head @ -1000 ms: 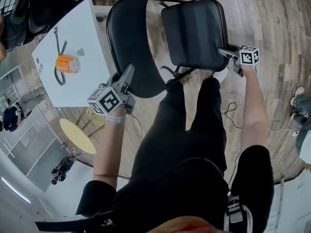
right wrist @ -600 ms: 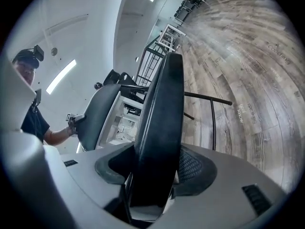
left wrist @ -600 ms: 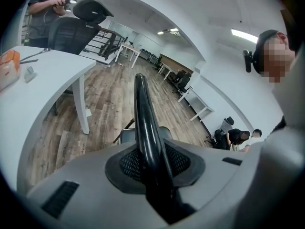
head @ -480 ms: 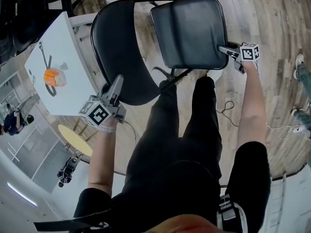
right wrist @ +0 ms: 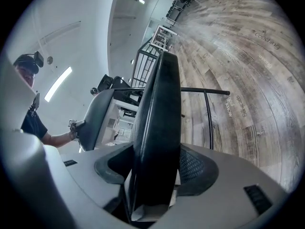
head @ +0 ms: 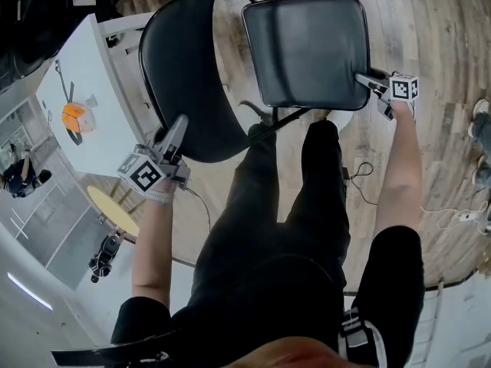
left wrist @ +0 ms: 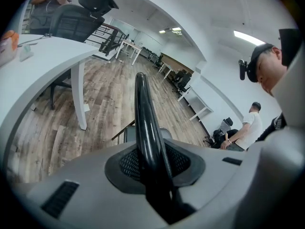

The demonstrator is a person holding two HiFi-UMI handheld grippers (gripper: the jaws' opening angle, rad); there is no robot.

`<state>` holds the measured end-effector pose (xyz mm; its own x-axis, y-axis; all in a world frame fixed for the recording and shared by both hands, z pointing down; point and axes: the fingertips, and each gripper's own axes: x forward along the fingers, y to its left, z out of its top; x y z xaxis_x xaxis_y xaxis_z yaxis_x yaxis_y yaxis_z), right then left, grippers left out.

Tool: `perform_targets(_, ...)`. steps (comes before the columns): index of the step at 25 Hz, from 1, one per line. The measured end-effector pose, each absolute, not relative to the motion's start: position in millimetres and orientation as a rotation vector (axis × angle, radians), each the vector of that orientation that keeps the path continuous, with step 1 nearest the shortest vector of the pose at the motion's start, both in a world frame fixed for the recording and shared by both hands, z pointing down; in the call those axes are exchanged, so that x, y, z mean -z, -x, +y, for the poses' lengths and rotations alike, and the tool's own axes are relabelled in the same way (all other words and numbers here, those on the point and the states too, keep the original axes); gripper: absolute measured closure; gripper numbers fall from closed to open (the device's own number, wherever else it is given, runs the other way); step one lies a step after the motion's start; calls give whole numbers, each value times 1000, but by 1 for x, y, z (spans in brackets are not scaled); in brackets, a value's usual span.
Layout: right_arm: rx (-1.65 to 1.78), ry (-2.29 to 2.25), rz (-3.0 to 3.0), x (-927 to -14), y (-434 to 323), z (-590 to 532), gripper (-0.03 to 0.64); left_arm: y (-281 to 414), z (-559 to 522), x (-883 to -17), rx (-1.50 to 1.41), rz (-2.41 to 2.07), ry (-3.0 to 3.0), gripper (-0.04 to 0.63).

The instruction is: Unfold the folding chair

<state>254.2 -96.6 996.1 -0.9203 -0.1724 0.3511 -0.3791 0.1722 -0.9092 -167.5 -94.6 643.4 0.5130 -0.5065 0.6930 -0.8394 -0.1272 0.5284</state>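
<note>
Pinching the backrest (head: pixel 180 60) rim, left gripper (head: pixel 177 123) fingers; right gripper (head: pixel 362 78) fingers seemingly clamped on seat (head: pixel 307 44) edge.

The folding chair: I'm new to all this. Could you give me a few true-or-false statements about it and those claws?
1. The left claw is clamped on the edge of the backrest. True.
2. The right claw is empty. False: it is shut on the edge of the padded seat.
3. The seat is red. False: it is black.
4. A white table stands beside the backrest. True.
5. The floor is carpeted. False: it is wood planks.
</note>
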Motion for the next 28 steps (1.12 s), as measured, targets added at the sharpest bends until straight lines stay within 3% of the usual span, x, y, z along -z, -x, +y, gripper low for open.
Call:
perform_targets(16,-1845,-592,-2260,-1029,-281,-96,351,145,-101,-655,-421,-1174,-1812,508)
perform_targets(20,-1686,-748,-2229,-1021,-296,-104,291,149,-101,-647,-387,-1167,-1911,435)
perform_targets(24,-1424,-891,-2249,-974,-312,-111,291,173,-98,-623,-346,-1278,-1931,411)
perform_targets(28,-1262,-915,-2385,-870,-295,-109,293,165,-95,-555,-345,-1438,-2029,413)
